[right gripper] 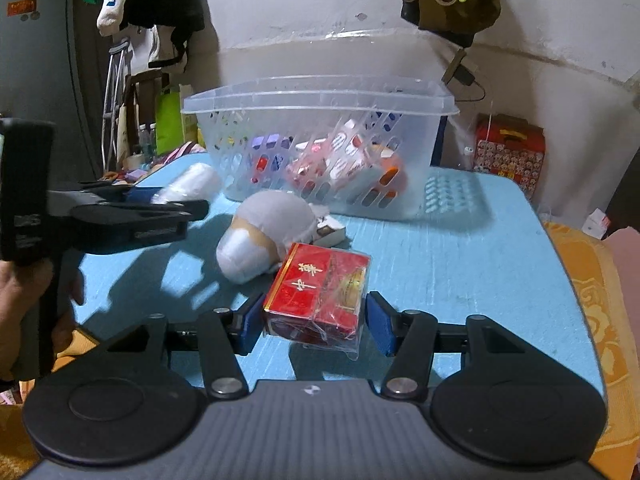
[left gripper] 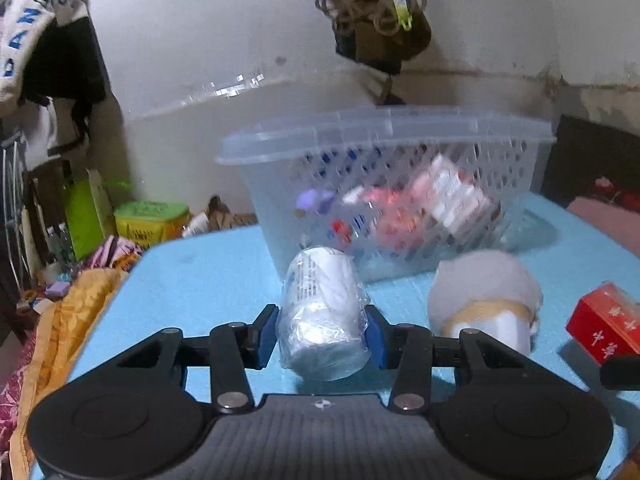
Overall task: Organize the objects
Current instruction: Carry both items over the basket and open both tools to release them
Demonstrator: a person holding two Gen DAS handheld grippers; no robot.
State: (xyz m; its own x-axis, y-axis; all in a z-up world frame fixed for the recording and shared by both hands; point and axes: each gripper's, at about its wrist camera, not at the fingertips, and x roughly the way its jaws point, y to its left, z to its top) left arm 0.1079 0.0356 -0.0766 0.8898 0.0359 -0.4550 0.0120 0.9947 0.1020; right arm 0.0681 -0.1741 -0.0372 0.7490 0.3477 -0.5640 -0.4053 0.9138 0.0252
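Both low, close, facing basket

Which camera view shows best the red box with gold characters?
The right wrist view: the red plastic-wrapped box with gold characters sits whole between the open right gripper fingers. The left wrist view shows only part of it, at the frame's right edge.

red box, blue table, clear basket
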